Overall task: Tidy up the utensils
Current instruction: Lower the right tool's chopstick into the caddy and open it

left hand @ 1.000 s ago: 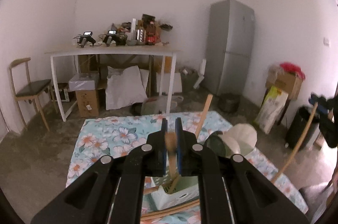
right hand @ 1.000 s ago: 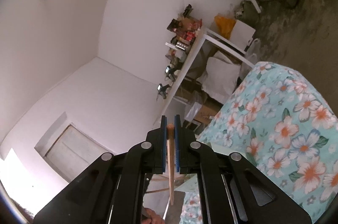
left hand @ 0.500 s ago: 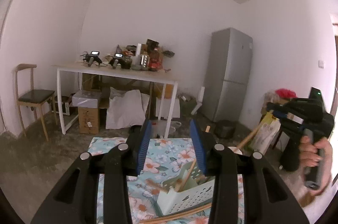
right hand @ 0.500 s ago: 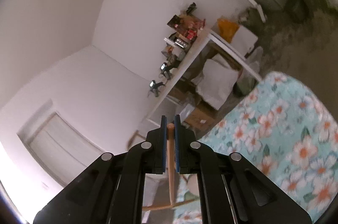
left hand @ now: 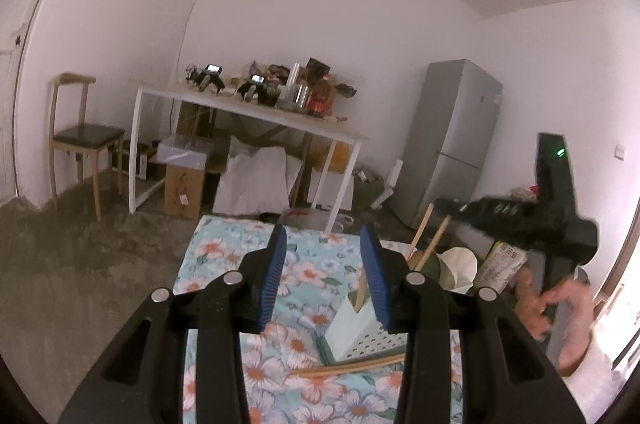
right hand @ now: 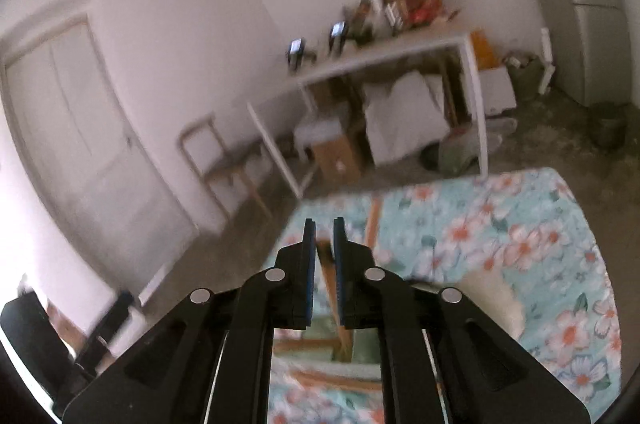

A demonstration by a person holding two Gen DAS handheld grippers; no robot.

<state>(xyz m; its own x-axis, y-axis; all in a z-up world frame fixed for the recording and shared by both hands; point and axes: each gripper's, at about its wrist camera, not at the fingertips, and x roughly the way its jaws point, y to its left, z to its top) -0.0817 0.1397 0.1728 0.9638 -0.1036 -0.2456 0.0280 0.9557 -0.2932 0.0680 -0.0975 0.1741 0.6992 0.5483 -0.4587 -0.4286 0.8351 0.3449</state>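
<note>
Left wrist view: left gripper jaws apart, nothing between.
Right gripper: jaws just opening, stick between, grip unclear.
Basket: held sticks.

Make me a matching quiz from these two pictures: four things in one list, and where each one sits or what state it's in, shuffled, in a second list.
Things:
1. left gripper
2. chair
3. fridge
4. loose wooden utensil

Places or states:
A. stands by the wall, right of the white table
B. lies flat on the flowered cloth in front of the white basket
C. open, nothing between its pads
D. stands by the wall, left of the white table

Pairs: 1-C, 2-D, 3-A, 4-B
</note>
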